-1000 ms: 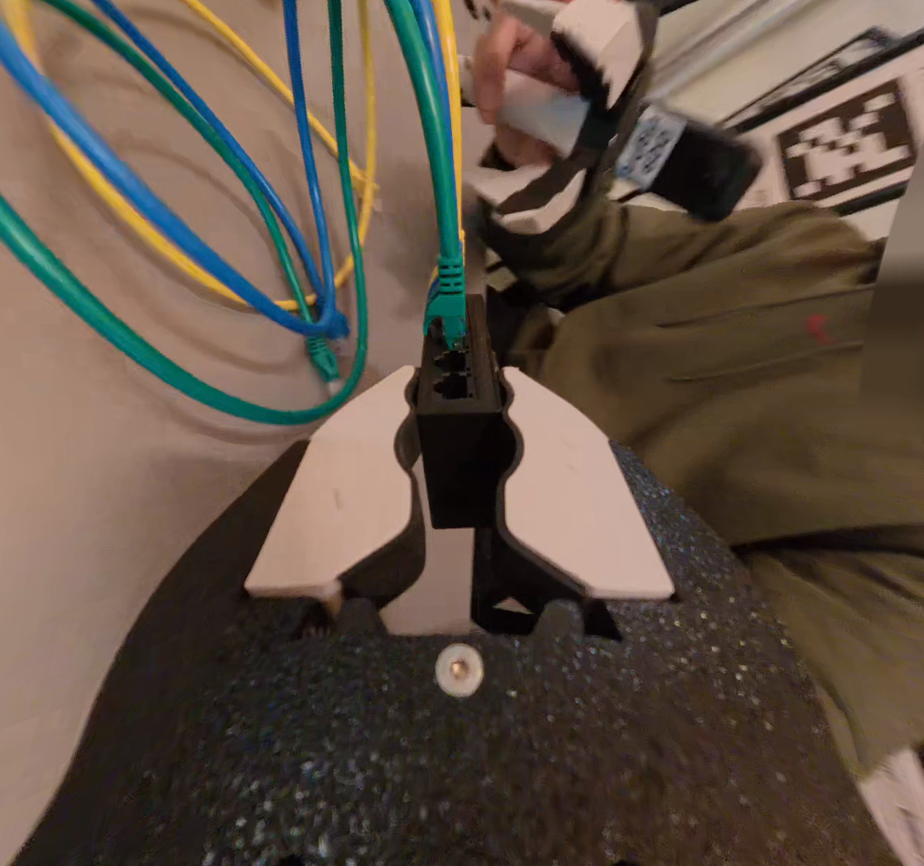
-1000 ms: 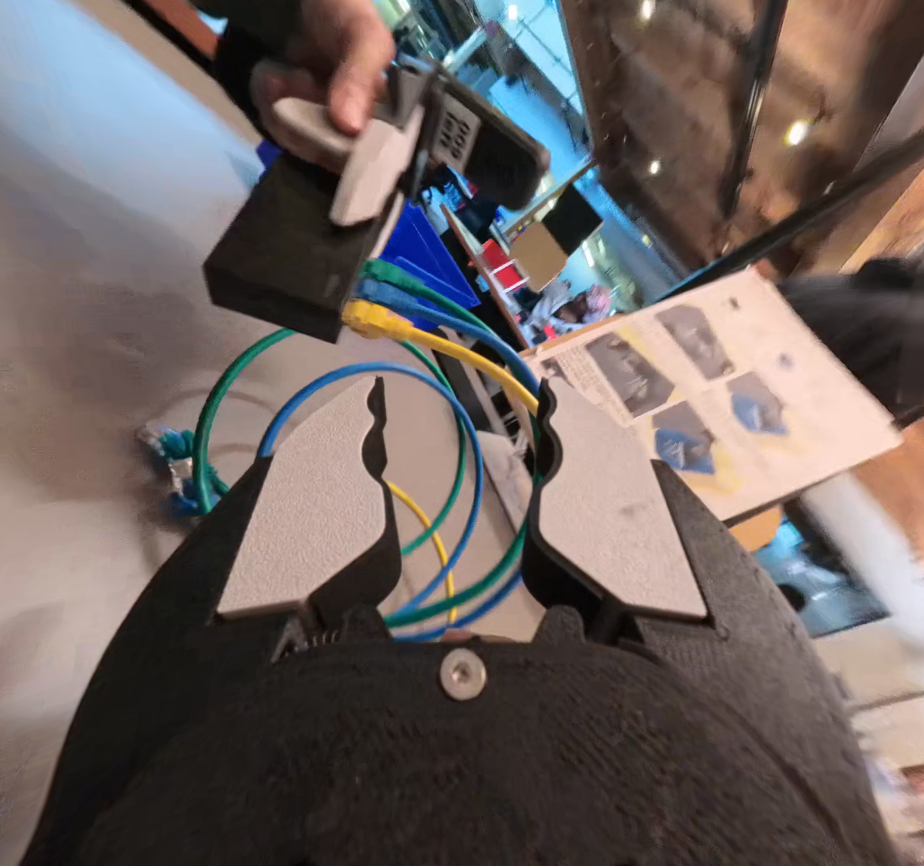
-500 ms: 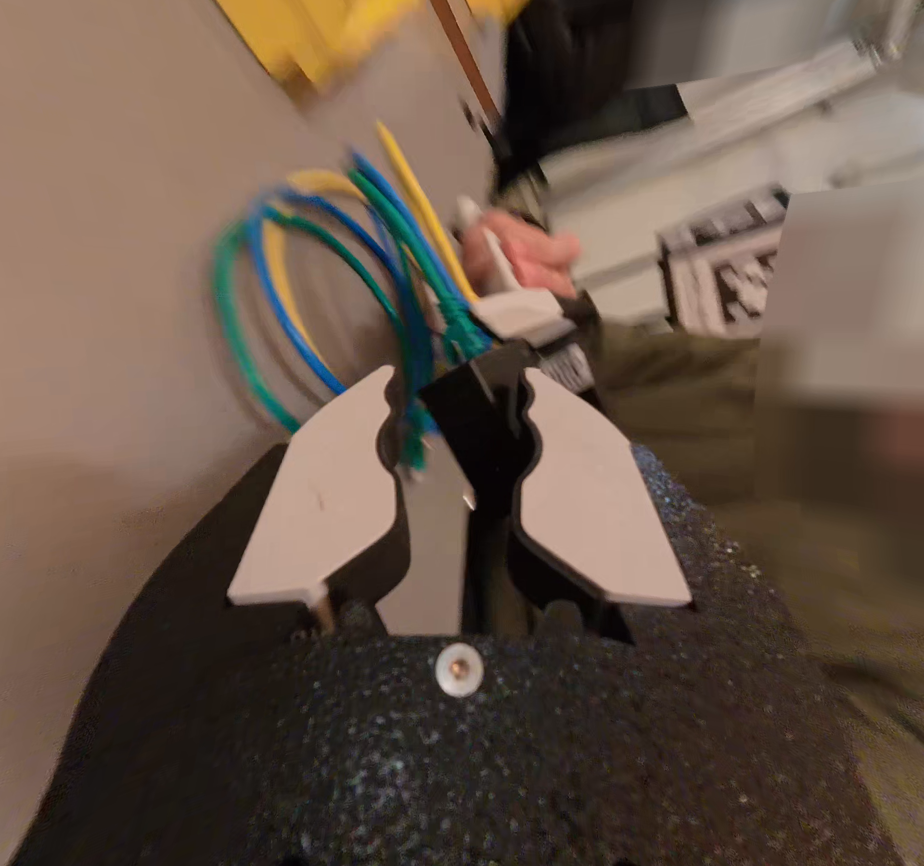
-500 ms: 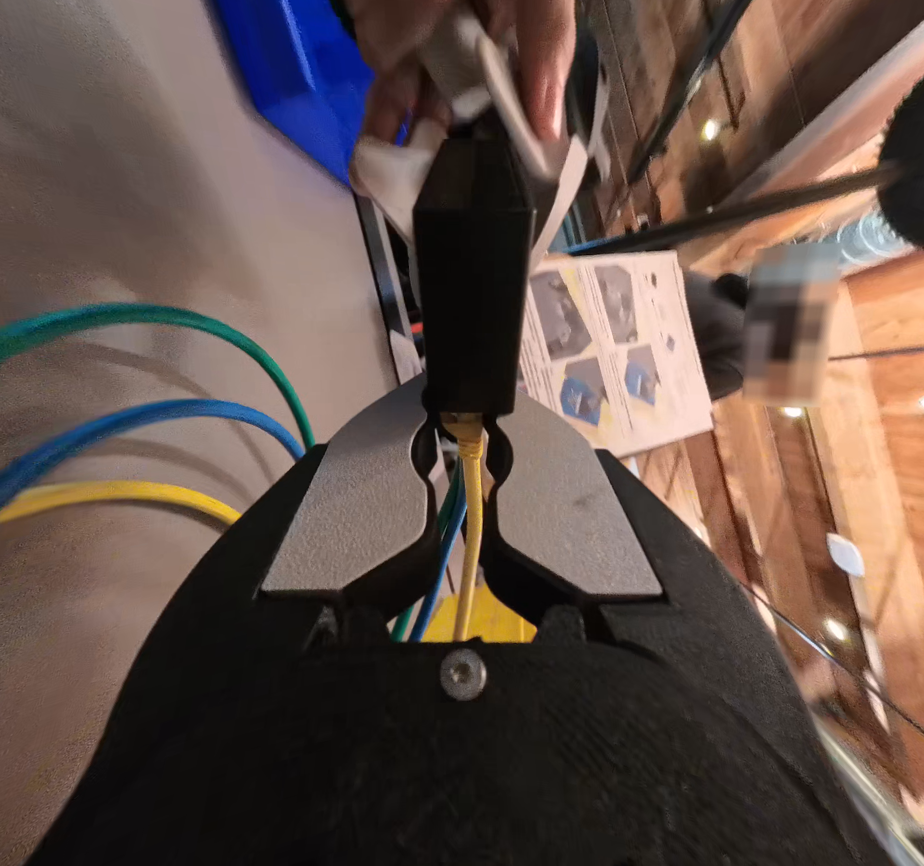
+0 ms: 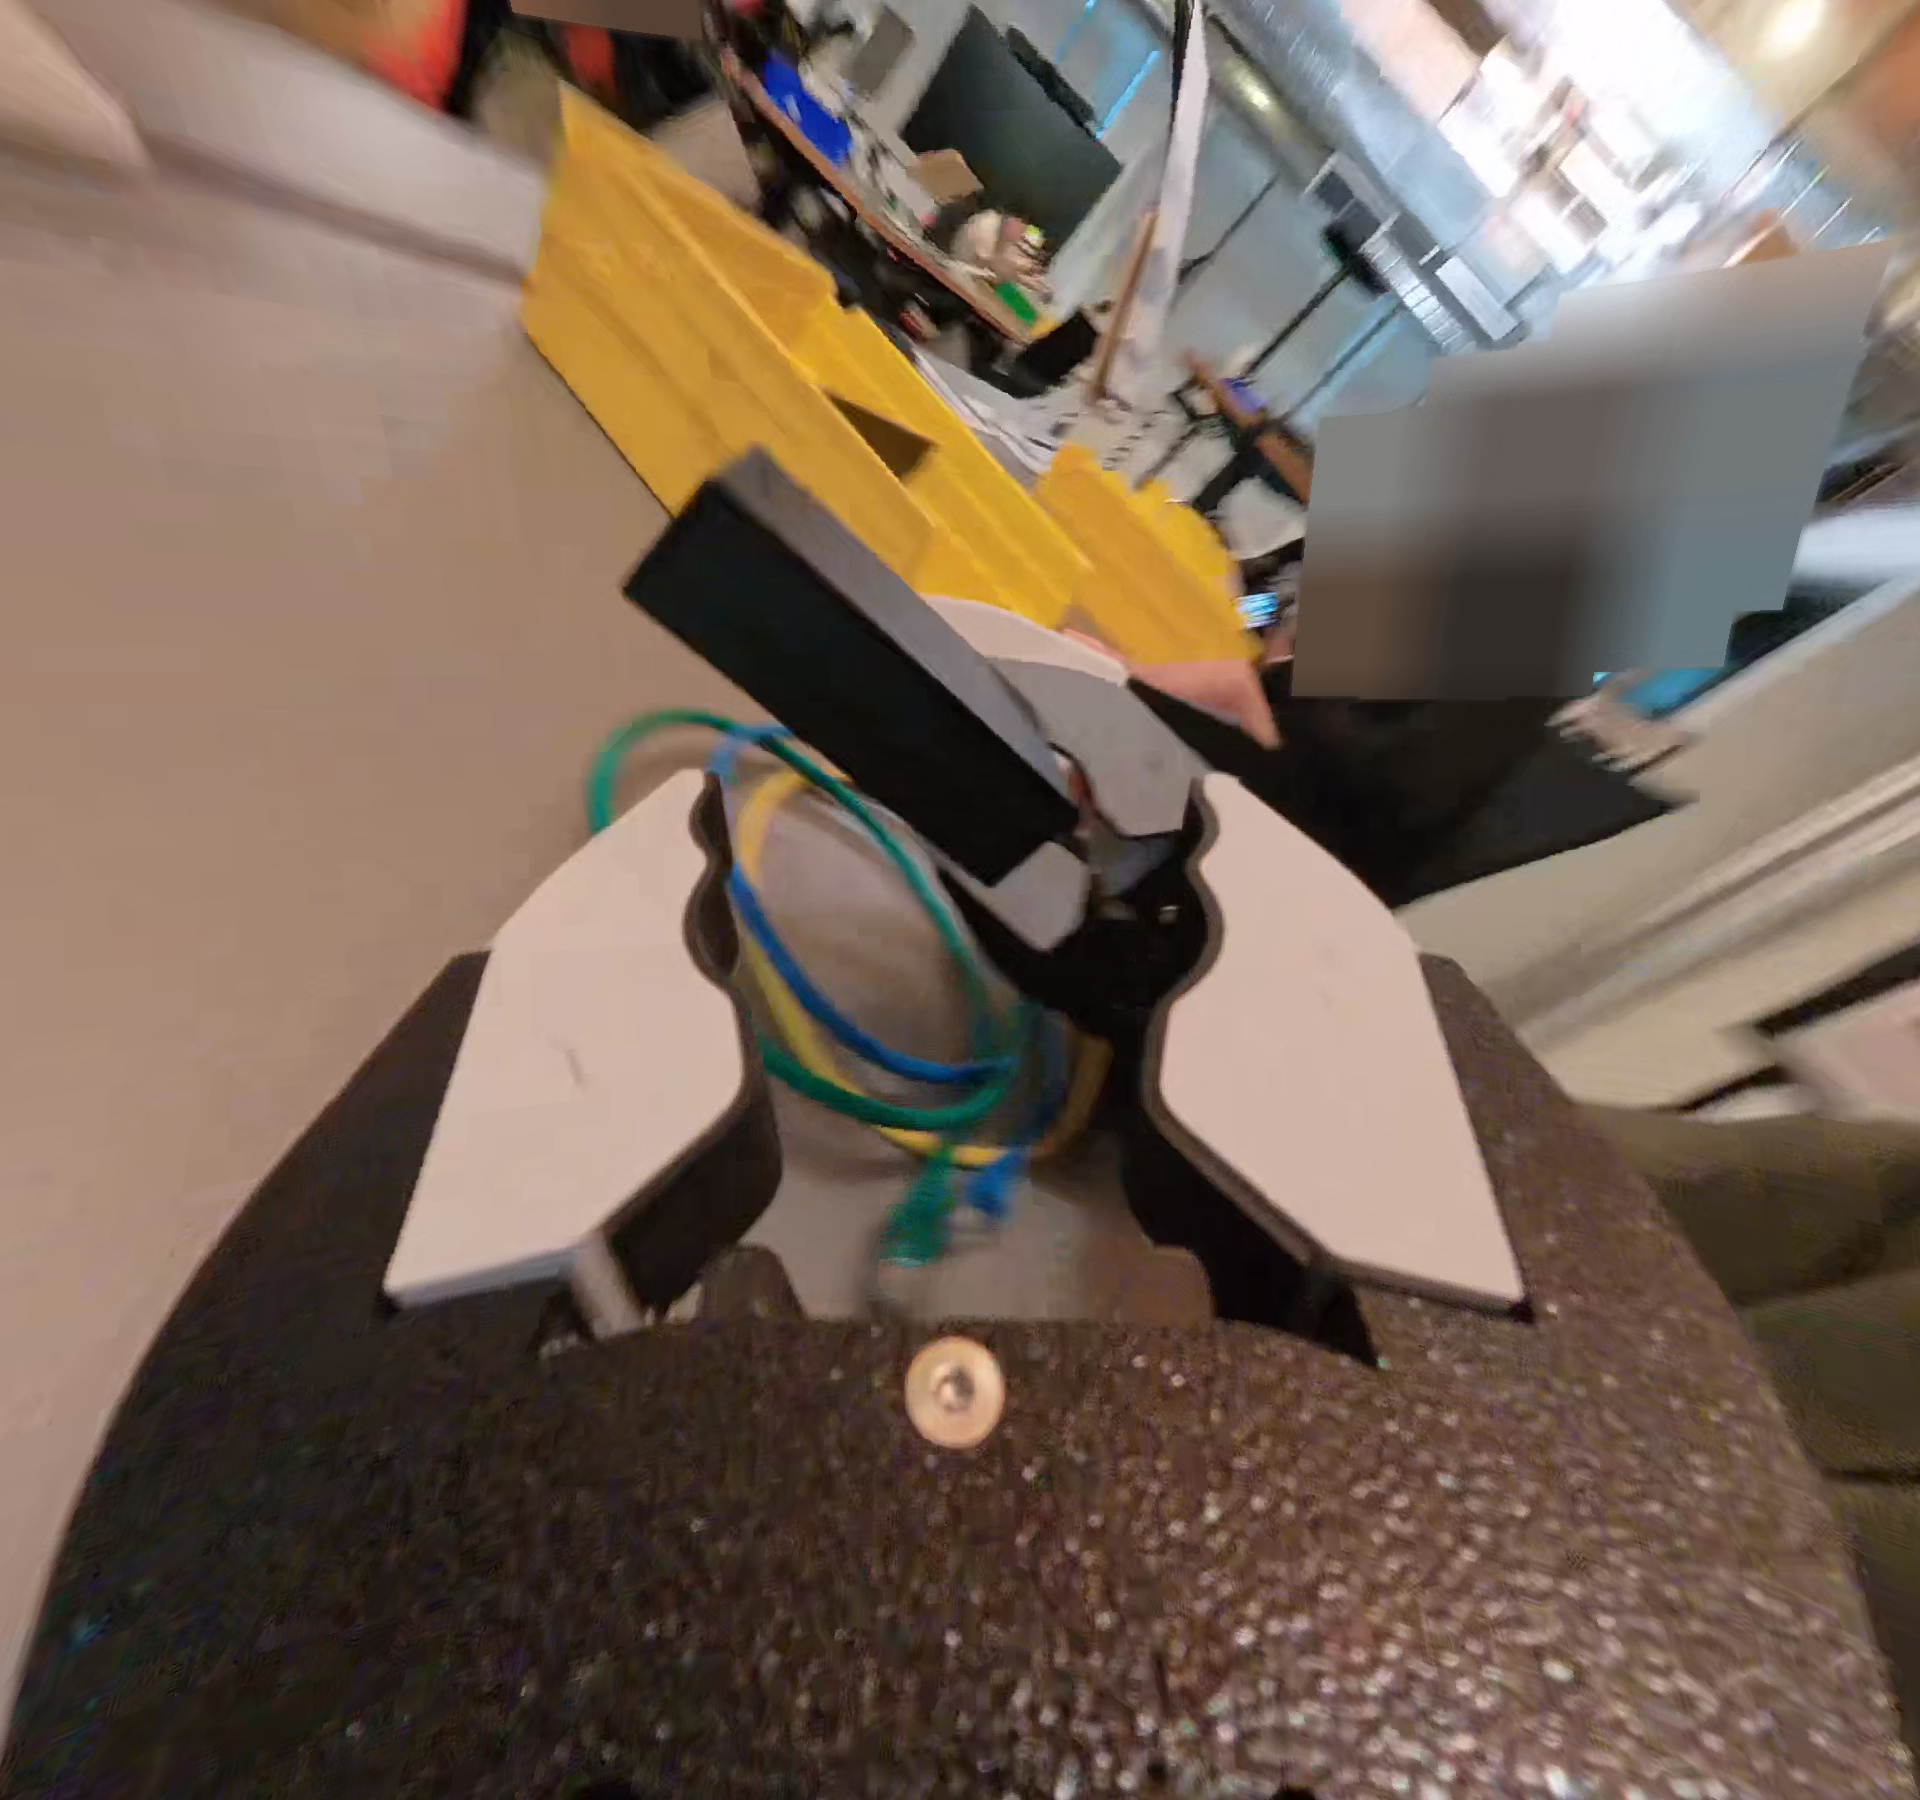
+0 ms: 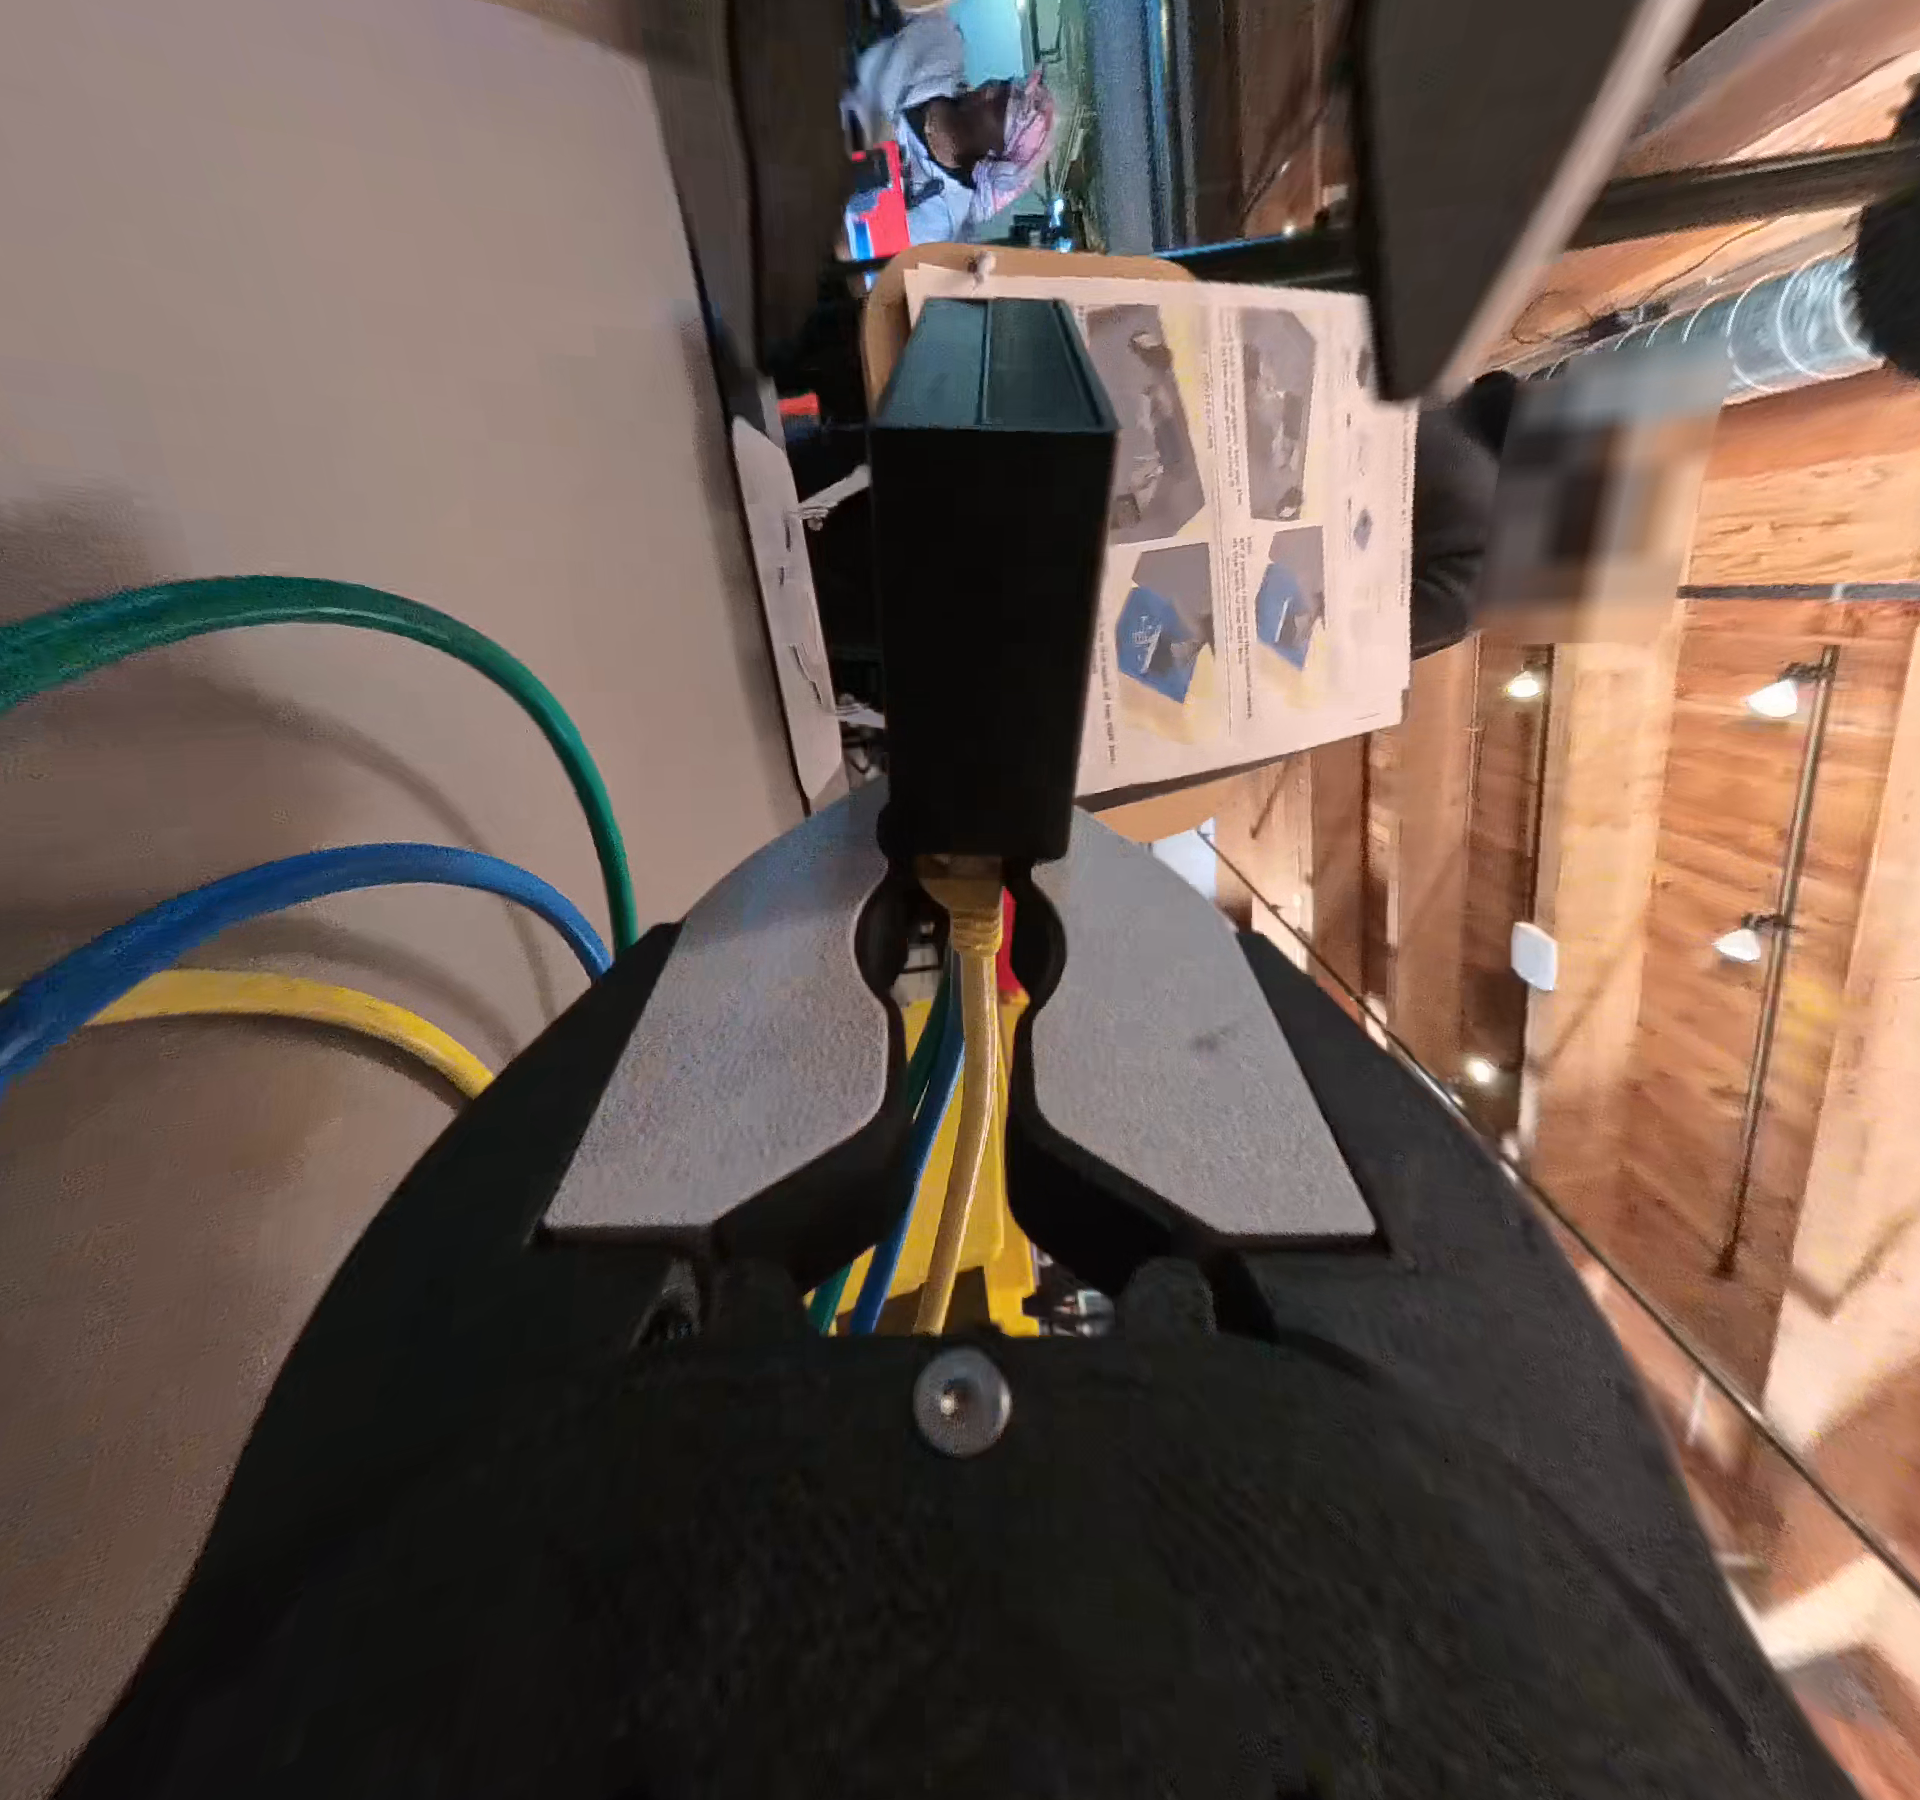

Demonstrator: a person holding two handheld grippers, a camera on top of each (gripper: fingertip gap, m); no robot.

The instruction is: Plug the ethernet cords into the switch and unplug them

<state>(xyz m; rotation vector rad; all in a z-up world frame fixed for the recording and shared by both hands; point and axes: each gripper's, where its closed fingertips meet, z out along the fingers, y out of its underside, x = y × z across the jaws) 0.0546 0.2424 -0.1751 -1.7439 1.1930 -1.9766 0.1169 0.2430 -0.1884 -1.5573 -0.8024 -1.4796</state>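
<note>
Right wrist view: switch (image 6: 987,587) between tongs (image 6: 961,877)

The black box-shaped switch (image 6: 987,587) is hanging in the air above the worktop, gripped at its port end by the right claw (image 6: 961,877). A yellow cord (image 6: 971,1075) is sitting plugged into it. Green (image 6: 416,623) and blue (image 6: 312,883) cords are looping over the worktop.

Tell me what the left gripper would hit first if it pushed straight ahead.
Probably the black switch, held by the right gripper just beyond the open left gripper. Loose cords lie on the table lower down. Depth is unclear.
</note>
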